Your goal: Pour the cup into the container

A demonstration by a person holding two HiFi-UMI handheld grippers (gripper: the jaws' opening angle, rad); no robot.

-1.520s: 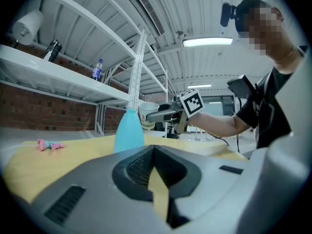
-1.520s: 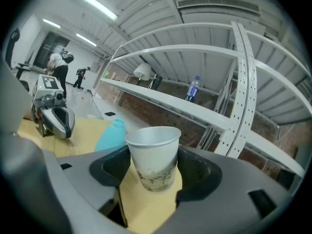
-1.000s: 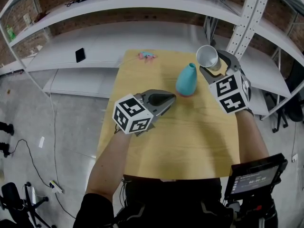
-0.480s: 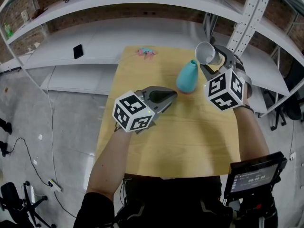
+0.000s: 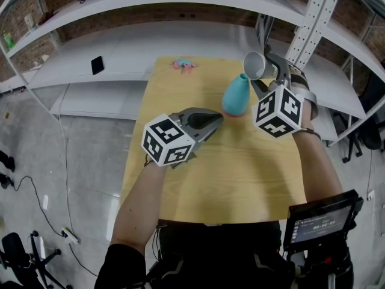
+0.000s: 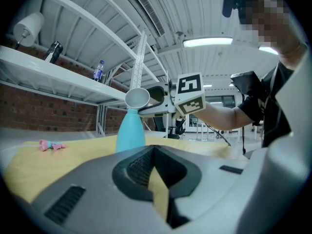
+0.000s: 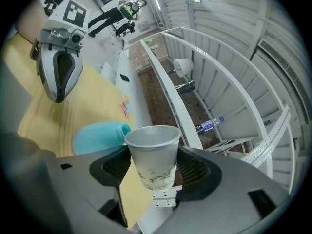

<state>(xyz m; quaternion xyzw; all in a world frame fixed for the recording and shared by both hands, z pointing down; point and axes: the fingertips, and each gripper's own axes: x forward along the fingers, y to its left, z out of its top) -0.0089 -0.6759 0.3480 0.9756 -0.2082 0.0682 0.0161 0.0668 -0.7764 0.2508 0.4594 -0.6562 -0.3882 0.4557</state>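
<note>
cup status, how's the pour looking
Right gripper shut on paper cup, tipped over mouth of teal bottle. Left gripper shut, empty, short of the bottle. Nothing blocking the pour.

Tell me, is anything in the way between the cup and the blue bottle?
No, nothing visible. The right gripper holds the cup tipped right at the blue bottle's open top.

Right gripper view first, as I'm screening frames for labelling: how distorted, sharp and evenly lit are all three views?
Right gripper view: strong fisheye, dark corners, the white paper cup between the jaws sharp. Left gripper view: the ceiling strip light blows out; a mosaic patch sits top right. Head view: the white shelves bow, light is even, the teal plastic bottle sharp.
</note>
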